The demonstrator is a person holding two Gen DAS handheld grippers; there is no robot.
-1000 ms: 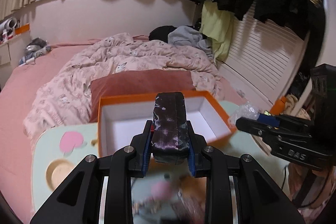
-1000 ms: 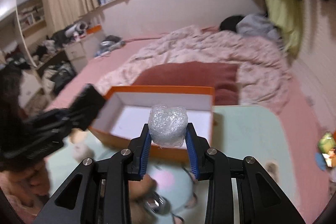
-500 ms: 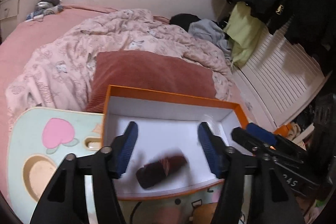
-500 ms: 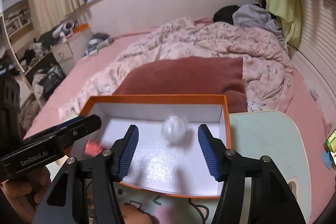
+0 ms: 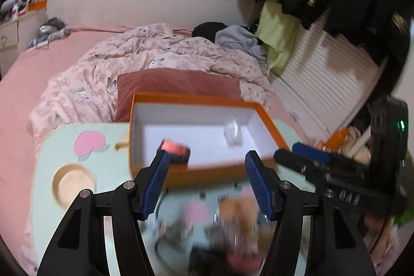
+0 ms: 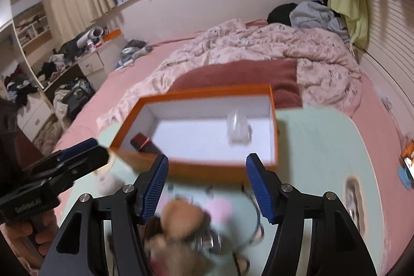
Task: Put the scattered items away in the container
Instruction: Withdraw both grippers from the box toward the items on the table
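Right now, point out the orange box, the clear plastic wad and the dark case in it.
orange box (image 6: 274,131), right wrist view, right wall.
clear plastic wad (image 6: 238,129), right wrist view, its middle.
dark case (image 6: 145,144), right wrist view, top face.

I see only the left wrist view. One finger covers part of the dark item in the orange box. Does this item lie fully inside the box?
Observer: Yes. In the right wrist view the dark item lies on the floor of the orange box, in the near corner on the picture's left.
Operator: Does the right gripper hold something?
Observer: No. The right gripper holds nothing; its jaws are opening and nothing is between the fingers.
Operator: What lies on the table near it?
Observer: A blurred brown plush-like thing lies on the table, in front of the box.
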